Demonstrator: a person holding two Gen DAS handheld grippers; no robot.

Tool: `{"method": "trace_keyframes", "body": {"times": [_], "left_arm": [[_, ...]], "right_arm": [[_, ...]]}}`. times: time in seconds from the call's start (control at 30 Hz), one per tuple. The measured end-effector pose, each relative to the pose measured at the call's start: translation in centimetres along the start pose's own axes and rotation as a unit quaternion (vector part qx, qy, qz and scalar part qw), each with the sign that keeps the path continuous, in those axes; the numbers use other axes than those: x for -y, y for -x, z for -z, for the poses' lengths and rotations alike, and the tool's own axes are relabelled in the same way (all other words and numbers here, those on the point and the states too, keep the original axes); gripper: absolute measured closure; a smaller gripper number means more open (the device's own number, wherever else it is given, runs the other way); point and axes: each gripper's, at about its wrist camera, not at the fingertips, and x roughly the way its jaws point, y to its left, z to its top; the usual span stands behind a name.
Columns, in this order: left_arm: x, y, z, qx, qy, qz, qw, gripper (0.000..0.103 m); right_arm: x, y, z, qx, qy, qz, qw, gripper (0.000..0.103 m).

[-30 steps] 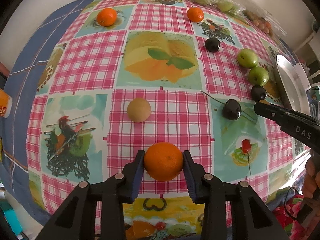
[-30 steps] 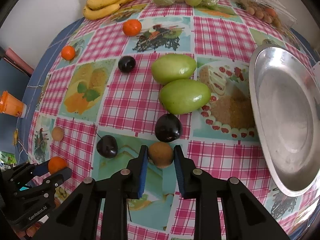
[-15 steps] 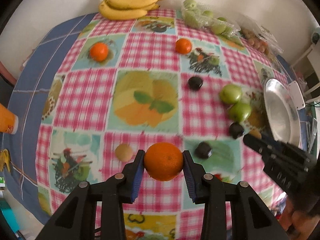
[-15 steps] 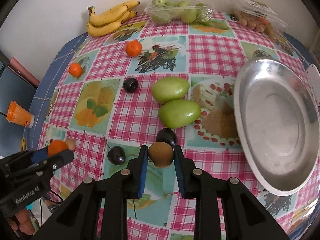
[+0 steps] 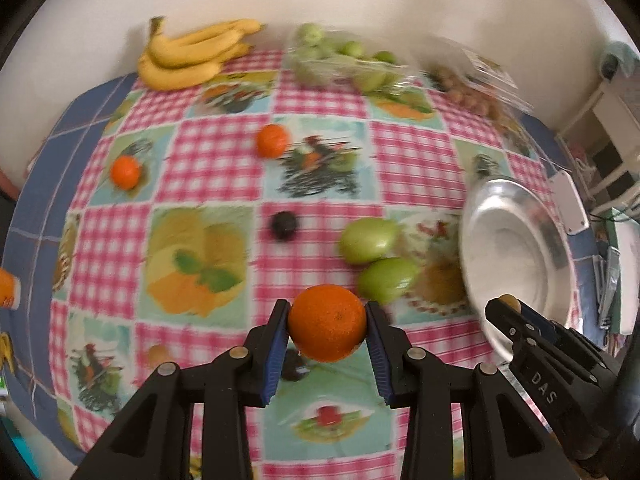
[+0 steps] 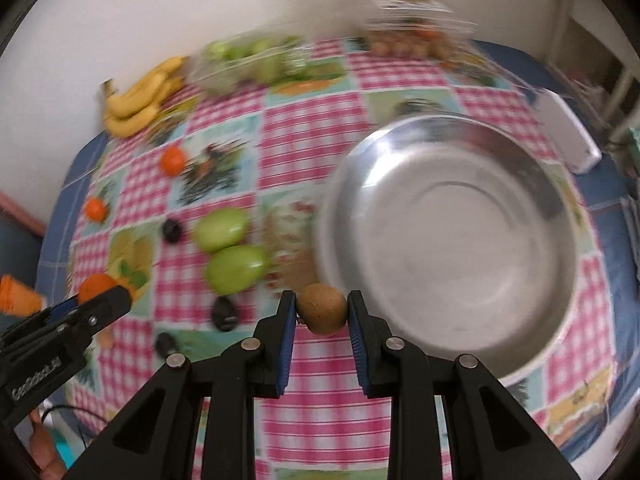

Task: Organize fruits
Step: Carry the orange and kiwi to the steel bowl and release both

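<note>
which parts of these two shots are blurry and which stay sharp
Left wrist view: the orange in the left gripper is crisp, the tablecloth and bananas are softly smeared. Right wrist view: heavier motion smear on the green fruits and metal bowl; the brown fruit in the right gripper stays sharp.

Table under pink-check fruit-print oilcloth (image 5: 208,152). On it: banana bunch (image 5: 192,56) at far edge by the wall, bagged green fruit (image 5: 344,60) beside it, second clear bag (image 5: 472,84) further right. Two tangerines (image 5: 272,140), two green mangoes (image 5: 368,240) touching, dark plums (image 5: 284,226), metal bowl (image 6: 452,240) just beside the mangoes.
</note>
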Motion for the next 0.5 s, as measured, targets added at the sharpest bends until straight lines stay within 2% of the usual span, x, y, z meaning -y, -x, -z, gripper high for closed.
{"method": "trace_keyframes", "body": {"times": [0.3, 0.5], "left_arm": [[7.9, -1.8, -0.6, 0.010, -0.068, 0.038, 0.9969, 0.063], [11.3, -3.2, -0.8, 0.010, -0.087, 0.069, 0.9938, 0.063]], "right_arm": [[8.4, 0.7, -0.7, 0.002, -0.111, 0.029, 0.993, 0.076], [11.6, 0.8, -0.5, -0.007, -0.153, 0.032, 0.988, 0.076]]}}
